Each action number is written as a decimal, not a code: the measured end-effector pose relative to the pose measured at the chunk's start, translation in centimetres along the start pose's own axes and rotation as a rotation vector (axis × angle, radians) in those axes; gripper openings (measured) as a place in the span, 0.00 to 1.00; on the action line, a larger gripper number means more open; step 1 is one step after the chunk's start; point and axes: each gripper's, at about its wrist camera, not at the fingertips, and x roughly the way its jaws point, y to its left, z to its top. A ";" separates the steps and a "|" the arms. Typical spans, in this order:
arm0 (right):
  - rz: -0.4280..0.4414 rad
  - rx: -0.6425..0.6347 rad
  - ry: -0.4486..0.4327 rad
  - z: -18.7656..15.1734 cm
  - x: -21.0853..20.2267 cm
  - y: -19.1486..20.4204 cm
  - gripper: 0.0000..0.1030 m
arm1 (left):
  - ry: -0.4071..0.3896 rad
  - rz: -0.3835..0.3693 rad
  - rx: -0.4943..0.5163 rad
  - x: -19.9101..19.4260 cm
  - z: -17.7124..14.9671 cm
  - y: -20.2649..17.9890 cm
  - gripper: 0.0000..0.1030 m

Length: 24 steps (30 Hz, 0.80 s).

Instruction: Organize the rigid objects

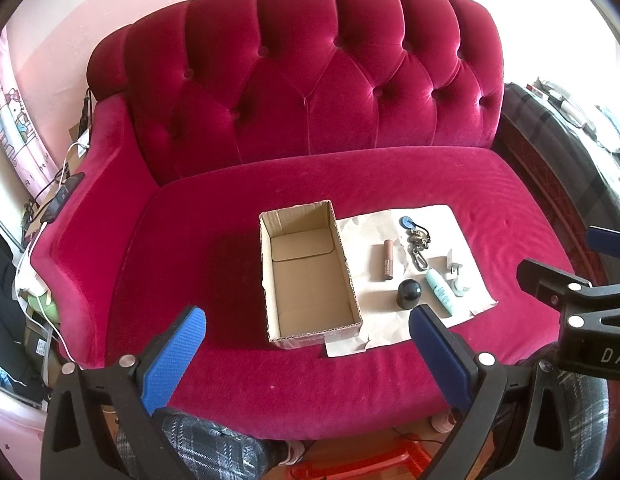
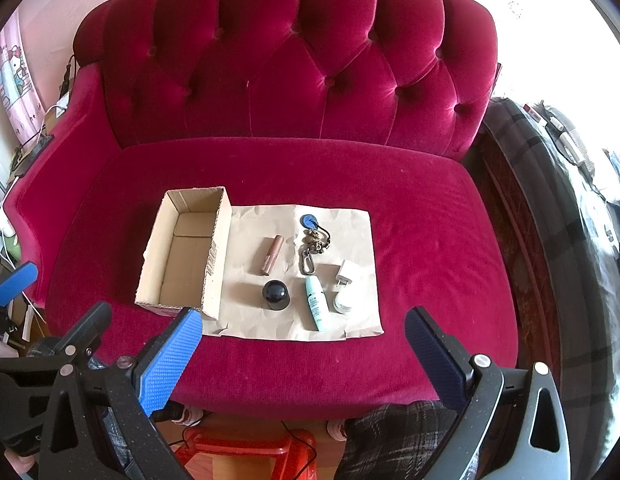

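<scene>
Sofa: big red velvet sofa (image 2: 270, 80) with buttons in its back; holds everything on its seat.
Box: open brown cardboard box (image 2: 214, 240), nothing inside; sits on the seat at 9 o'clock from the paper, touching the paper's edge.
Paper: crinkly tan paper sheet (image 2: 254, 320), lying flat under the small things.
Tube: brown lipstick tube (image 2: 272, 255), lying down, nearest the box.
Keys: bunch of keys with a blue round tag and a metal clip (image 2: 310, 246), at 3 o'clock from the tube, apart from it.
Ball thing: shiny black round-topped bottle (image 2: 276, 295), standing up, at 6 o'clock from the tube.
Bottle: pale green little plastic bottle (image 2: 317, 302), lying down, at 3 o'clock from the black one.
Plug: white square charger plug (image 2: 347, 271), at 1 o'clock from the green bottle.
Jar: small white round jar (image 2: 342, 303), just beside the green bottle, at 6 o'clock from the plug.
Left gripper (image 1: 306, 344): black with blue pads, fingers spread wide, holding nothing; up over the seat's front edge, at 6 o'clock from the box.
Right gripper (image 2: 302, 344): same look, fingers spread wide, holding nothing; over the front edge, at 6 o'clock from the paper.
Legs: grey checked trousers (image 2: 393, 440) at the bottom, by a red plastic stool (image 2: 246, 452).
</scene>
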 end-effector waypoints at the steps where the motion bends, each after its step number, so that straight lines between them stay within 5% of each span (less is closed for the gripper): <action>1: -0.001 0.001 0.000 0.0 0.0 -0.1 1.00 | -0.001 -0.001 0.000 0.0 0.1 0.0 1.00; 24: -0.006 0.016 0.005 0.2 1.1 -0.4 1.00 | 0.004 -0.022 -0.023 1.3 0.4 0.9 1.00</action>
